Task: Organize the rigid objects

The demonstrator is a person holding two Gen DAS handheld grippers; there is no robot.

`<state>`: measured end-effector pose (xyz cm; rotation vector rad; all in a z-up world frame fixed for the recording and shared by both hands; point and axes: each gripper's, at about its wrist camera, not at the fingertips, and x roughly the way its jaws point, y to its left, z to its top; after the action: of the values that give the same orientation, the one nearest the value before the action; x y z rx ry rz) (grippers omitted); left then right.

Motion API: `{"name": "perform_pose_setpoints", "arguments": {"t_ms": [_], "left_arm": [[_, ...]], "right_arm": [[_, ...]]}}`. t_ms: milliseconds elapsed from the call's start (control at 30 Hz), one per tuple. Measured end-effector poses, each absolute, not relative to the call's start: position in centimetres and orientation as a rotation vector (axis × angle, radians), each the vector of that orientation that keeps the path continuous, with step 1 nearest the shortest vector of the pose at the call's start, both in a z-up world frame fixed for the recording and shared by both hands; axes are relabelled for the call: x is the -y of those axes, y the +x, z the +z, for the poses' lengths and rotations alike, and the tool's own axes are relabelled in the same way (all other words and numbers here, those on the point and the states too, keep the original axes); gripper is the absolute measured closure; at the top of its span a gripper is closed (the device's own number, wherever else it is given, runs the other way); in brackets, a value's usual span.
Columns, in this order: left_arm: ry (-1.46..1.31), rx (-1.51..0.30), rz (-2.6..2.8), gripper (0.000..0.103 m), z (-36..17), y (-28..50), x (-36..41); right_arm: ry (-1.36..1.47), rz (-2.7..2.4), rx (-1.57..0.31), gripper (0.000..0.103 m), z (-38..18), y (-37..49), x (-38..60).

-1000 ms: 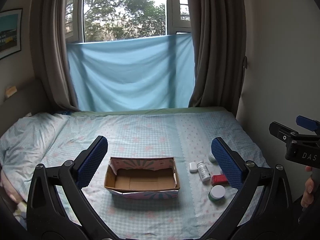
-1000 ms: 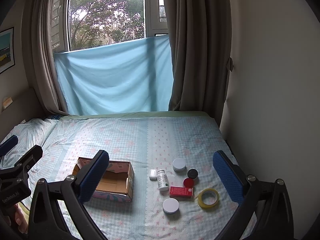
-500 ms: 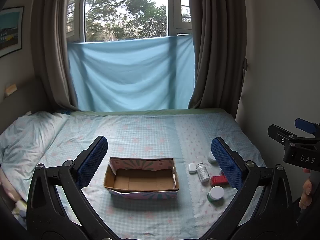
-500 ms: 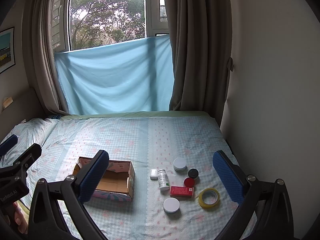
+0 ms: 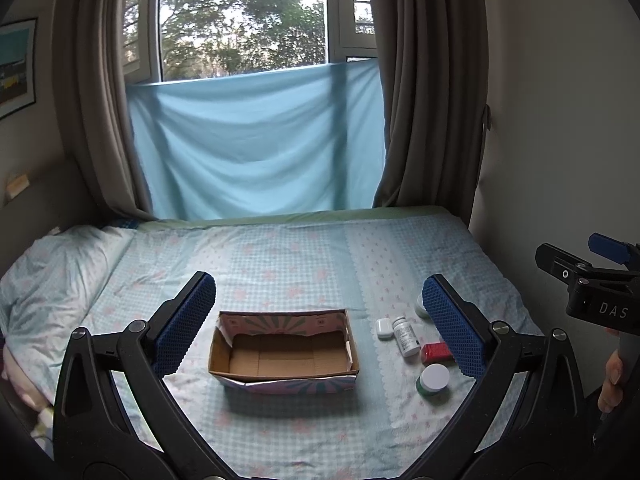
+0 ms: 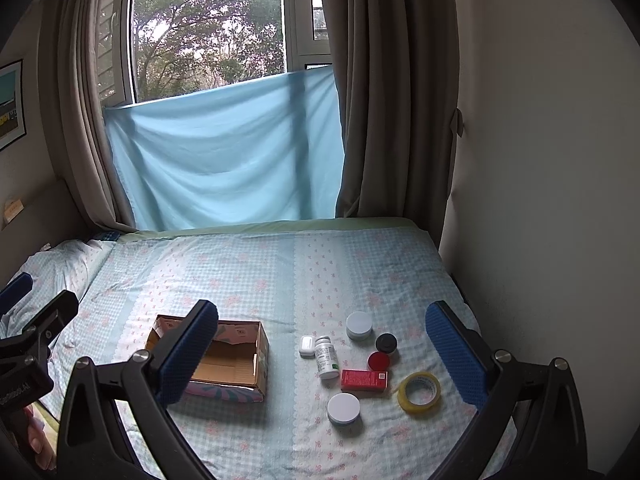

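Note:
An empty cardboard box sits on the bed. To its right lie a white pill bottle, a small white case, a red box, a yellow tape roll, a red lid, a black lid and two white-lidded jars. My left gripper is open and empty, held above the bed in front of the box. My right gripper is open and empty, held above the items.
The bed has a pale blue checked sheet, with a pillow at the left. A wall runs along the bed's right side. Curtains and a blue cloth hang at the window behind.
Both views have shifted very slightly; the box and the items sit where they were. Both grippers stay open.

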<state>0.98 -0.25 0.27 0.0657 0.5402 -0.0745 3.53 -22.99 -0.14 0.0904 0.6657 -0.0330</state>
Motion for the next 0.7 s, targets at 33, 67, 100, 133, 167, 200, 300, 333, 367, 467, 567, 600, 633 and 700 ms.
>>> {"name": "perform_pose_setpoints", "arguments": {"t_ms": [33,67,100,133,167,200,300,333,367,467,567,600,633,700], "left_arm": [[0.08,-0.549,-0.084,0.0,0.1,1.3,0.5],[0.093,-0.56,-0.101,0.0,-0.1,1.7,0.8],[0.105,-0.574,-0.121,0.0,-0.5,2.2,1.3],[0.116,-0.589,-0.143,0.0,-1.0,2.7,1.7],[0.126,-0.605,-0.169,0.0,-1.7,3.2,2.3],[0.135,-0.625,-0.197,0.0,-2.6,3.8,2.9],[0.165,-0.678,-0.287,0.0,-5.8,5.1,5.0],[0.179,-0.697,-0.305,0.0,-7.1,5.6,5.9],[0.192,-0.719,-0.32,0.0,-8.4,6.0,6.9],[0.223,-0.788,-0.367,0.0,-12.4,7.0,10.2],[0.264,-0.851,-0.412,0.0,-16.8,7.7,13.7],[0.282,-0.872,-0.425,0.0,-18.3,7.9,14.8],[0.3,-0.89,-0.439,0.0,-19.9,8.1,15.9],[0.337,-0.923,-0.464,0.0,-23.1,8.6,18.1]], "right_arm": [[0.099,-0.037,-0.67,0.0,-0.3,3.6,23.2],[0.107,-0.046,-0.671,0.0,-0.5,3.6,23.6],[0.111,-0.057,-0.673,0.0,-0.7,3.7,24.0],[0.117,-0.074,-0.677,0.0,-1.1,3.8,24.5],[0.124,-0.091,-0.682,0.0,-1.5,3.9,25.0],[0.131,-0.111,-0.691,0.0,-2.0,4.0,25.6],[0.168,-0.164,-0.725,0.0,-4.4,4.3,27.9],[0.177,-0.181,-0.738,0.0,-5.4,4.5,28.8],[0.187,-0.197,-0.754,0.0,-6.6,4.7,29.7],[0.226,-0.224,-0.813,0.0,-10.5,5.5,32.8],[0.242,-0.265,-0.886,0.0,-14.9,6.3,35.7],[0.245,-0.279,-0.908,0.0,-16.5,6.5,36.5],[0.25,-0.292,-0.932,0.0,-18.2,6.9,37.4],[0.264,-0.309,-0.972,0.0,-21.6,7.4,38.9]]}}
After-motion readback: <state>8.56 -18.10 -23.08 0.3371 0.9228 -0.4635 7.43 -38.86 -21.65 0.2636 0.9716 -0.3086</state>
